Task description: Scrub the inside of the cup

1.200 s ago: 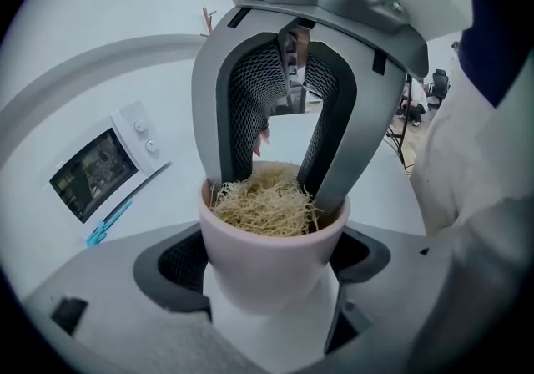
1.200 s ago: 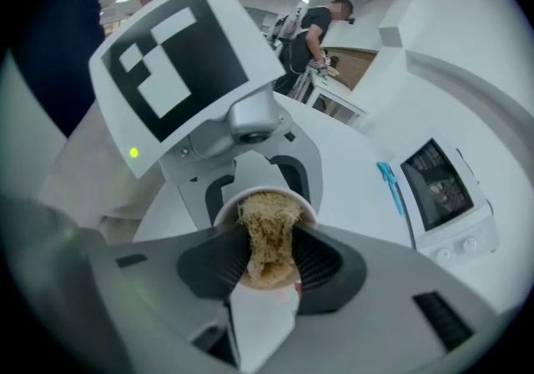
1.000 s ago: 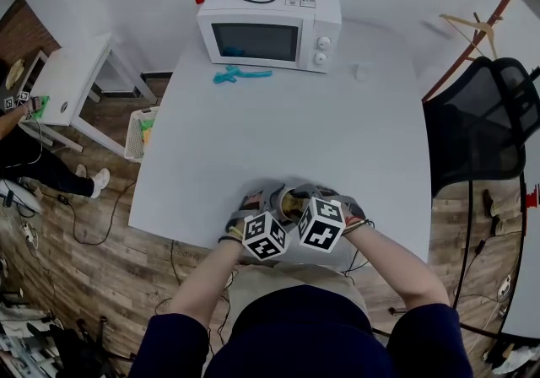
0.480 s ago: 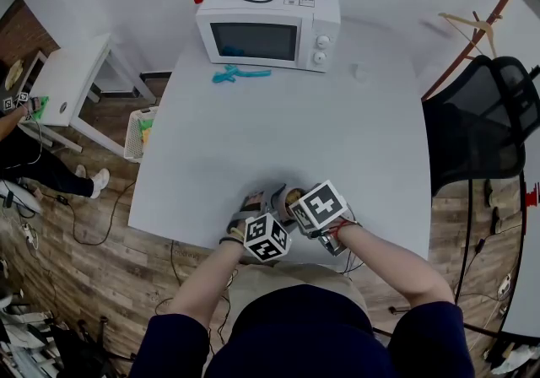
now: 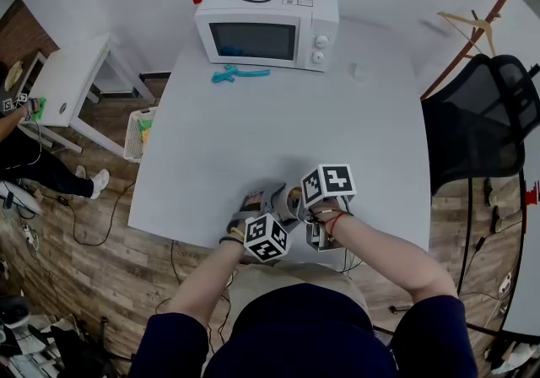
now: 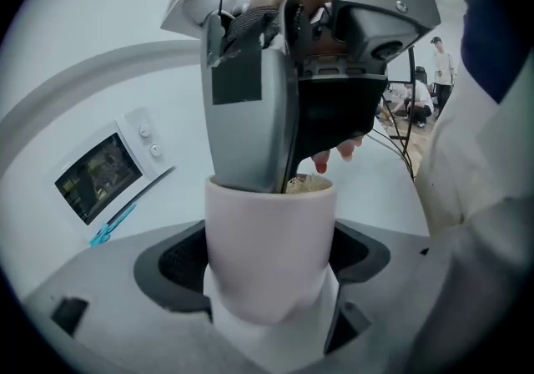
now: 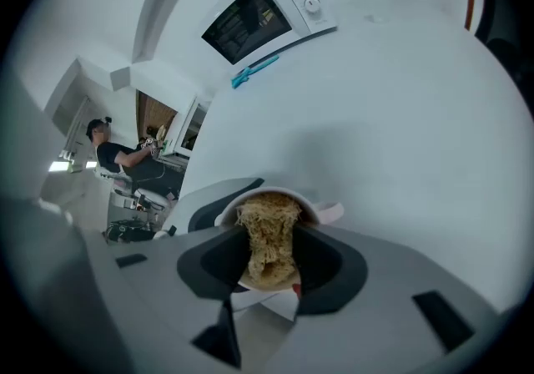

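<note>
A white cup (image 6: 269, 247) sits upright between the jaws of my left gripper (image 6: 269, 280), which is shut on it near the table's front edge. My right gripper (image 7: 269, 268) comes down into the cup's mouth from above, shut on a tan fibrous scrubber (image 7: 269, 239). The scrubber fills the cup opening, and the cup's rim and handle (image 7: 329, 212) show around it. In the head view the cup (image 5: 293, 199) is mostly hidden between the left gripper (image 5: 274, 206) and the right gripper (image 5: 310, 214). The inside of the cup is not visible.
A white microwave (image 5: 268, 24) stands at the back of the white table (image 5: 253, 132), with a teal tool (image 5: 240, 74) in front of it. A black office chair (image 5: 485, 119) is at the right. A small side table (image 5: 72, 77) and a seated person (image 5: 25, 157) are at the left.
My right gripper has swung upward and to the right, so its marker cube now stands above the cup instead of beside the left cube. The left gripper and cup have stayed in place.
</note>
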`<state>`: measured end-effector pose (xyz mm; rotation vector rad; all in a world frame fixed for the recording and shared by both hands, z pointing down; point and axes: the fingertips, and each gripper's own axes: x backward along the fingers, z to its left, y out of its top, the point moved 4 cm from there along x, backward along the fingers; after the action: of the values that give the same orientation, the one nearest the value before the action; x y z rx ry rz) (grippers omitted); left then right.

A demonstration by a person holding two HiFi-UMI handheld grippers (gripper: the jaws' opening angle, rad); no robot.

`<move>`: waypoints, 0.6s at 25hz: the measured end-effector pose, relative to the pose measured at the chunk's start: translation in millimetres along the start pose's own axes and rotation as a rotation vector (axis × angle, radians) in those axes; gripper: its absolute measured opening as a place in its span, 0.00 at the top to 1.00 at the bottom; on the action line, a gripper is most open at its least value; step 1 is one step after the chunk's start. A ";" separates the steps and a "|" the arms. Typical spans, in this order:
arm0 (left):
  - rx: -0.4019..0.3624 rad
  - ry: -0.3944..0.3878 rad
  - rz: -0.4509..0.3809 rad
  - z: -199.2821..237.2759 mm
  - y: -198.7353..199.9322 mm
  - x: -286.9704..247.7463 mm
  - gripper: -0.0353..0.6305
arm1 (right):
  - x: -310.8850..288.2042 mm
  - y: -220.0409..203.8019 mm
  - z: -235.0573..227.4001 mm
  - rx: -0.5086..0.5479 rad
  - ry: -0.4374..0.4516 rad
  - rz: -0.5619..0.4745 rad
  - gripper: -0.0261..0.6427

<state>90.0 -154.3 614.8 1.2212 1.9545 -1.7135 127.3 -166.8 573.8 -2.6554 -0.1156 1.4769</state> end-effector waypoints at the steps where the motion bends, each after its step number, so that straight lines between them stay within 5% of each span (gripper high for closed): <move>1: 0.001 0.001 0.000 0.0 0.0 0.1 0.28 | 0.1 0.1 -0.2 -0.005 -0.001 0.000 0.73; 15: 0.018 0.005 -0.008 0.8 -4.2 3.2 0.28 | 15.0 -0.8 2.3 0.066 0.010 -0.013 0.72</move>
<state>84.8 -153.5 615.3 1.2268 1.9539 -1.7370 133.1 -164.2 560.1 -2.6047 -0.0823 1.4384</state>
